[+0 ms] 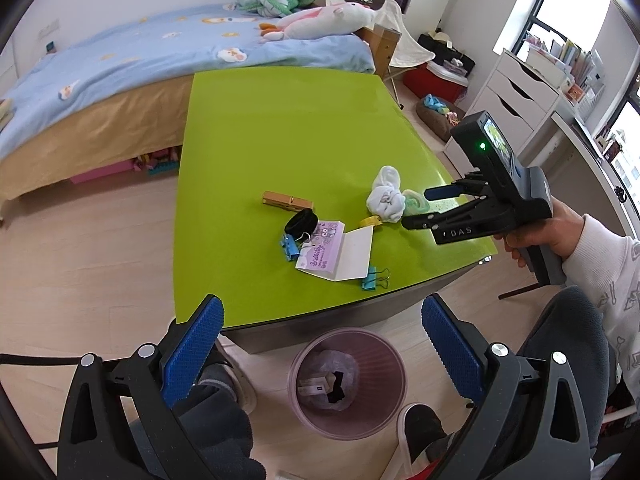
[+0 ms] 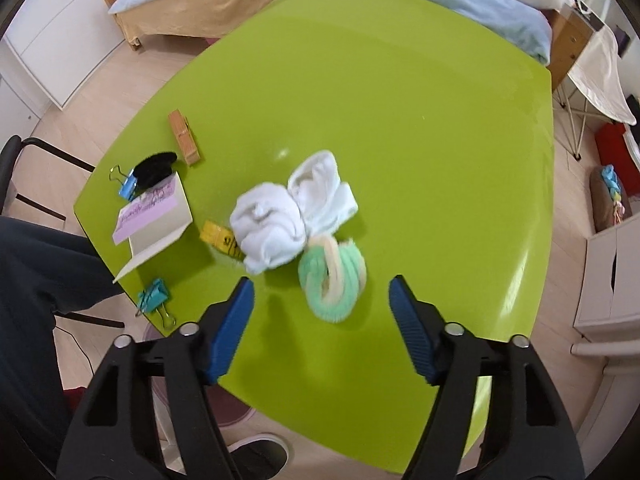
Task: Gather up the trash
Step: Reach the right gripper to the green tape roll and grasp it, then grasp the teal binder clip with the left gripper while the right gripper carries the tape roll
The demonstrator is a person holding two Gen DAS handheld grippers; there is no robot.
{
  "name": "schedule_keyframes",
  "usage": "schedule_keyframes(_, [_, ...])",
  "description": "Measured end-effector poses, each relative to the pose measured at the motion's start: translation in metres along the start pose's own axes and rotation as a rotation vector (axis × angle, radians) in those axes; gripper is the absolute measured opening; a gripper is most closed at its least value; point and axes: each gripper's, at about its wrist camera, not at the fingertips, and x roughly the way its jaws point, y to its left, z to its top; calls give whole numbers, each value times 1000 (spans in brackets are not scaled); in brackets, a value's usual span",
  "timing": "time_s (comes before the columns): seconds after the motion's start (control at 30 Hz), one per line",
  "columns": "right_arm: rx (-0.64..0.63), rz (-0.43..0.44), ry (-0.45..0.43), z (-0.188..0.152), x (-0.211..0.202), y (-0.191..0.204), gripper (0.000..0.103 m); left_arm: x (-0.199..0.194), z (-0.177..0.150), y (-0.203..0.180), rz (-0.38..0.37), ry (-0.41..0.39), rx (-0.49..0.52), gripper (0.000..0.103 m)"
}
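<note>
Trash lay scattered on the green bench (image 1: 280, 128): a crumpled white cloth wad (image 2: 288, 216) sat near the middle of the clutter, touching a green-and-cream fuzzy ring (image 2: 334, 280) on the side nearer the right hand-held gripper (image 2: 320, 320); a yellow tape strip (image 2: 220, 236) poked out from under the wad on its other side; farther off lay a folded card with a purple printed panel (image 1: 340, 250), a black round band (image 1: 301, 222) touching that card's far corner, a wooden clothespin (image 1: 287, 201) just beyond the band, and two blue binder clips, one (image 1: 289, 246) beside the band and one (image 1: 374, 278) at the card's near edge.

On the floor below the bench's near edge stood a pink waste bin (image 1: 347, 380), lined with a clear bag and already holding a small white box and a dark scrap; the person's feet flanked it.

The right hand-held gripper hovered above the bench just short of the fuzzy ring, pointing steeply down; its blue pads stood apart with nothing between them, touching neither the ring nor the wad. A hand (image 1: 556, 232) in a white patterned sleeve held it.

The left hand-held gripper (image 1: 320, 344) hung over the bench's near edge and the bin, jaws spread wide and empty.
</note>
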Motion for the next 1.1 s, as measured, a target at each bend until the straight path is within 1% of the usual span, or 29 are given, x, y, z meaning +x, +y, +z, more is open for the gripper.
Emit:
schedule_keyframes(0.03, [-2, 4, 2, 2, 1, 0, 58, 1, 1, 1, -1, 1, -1, 95])
schedule_keyframes(0.07, [-4, 9, 2, 3, 1, -1, 53, 2, 1, 2, -1, 2, -3, 95])
schedule_keyframes(0.1, [-3, 12, 4, 5, 3, -1, 43, 3, 2, 2, -2, 4, -4, 95])
schedule_keyframes(0.13, [0, 12, 8, 4, 4, -1, 37, 3, 1, 2, -2, 5, -4, 95])
schedule_keyframes(0.17, [4, 12, 12, 7, 5, 0, 29, 4, 2, 2, -2, 6, -4, 95])
schedule_keyframes(0.27, [15, 22, 7, 5, 2, 1, 23, 5, 3, 2, -4, 4, -2, 95])
schedule_keyframes(0.33, [29, 13, 5, 2, -1, 1, 12, 6, 4, 2, -6, 4, -2, 95])
schedule_keyframes(0.53, [131, 17, -49, -9, -26, -4, 11, 14, 15, 4, -4, 5, 1, 95])
schedule_keyframes(0.7, [210, 46, -113, -24, -50, 0, 10, 31, 28, 9, 14, 31, -1, 95])
schedule_keyframes(0.9, [244, 83, -169, -39, -67, 12, 10, 62, 41, 19, 54, 82, -19, 95])
schedule_keyframes(1.1, [250, 97, -169, -44, -69, 18, 10, 90, 48, 27, 86, 122, -30, 94])
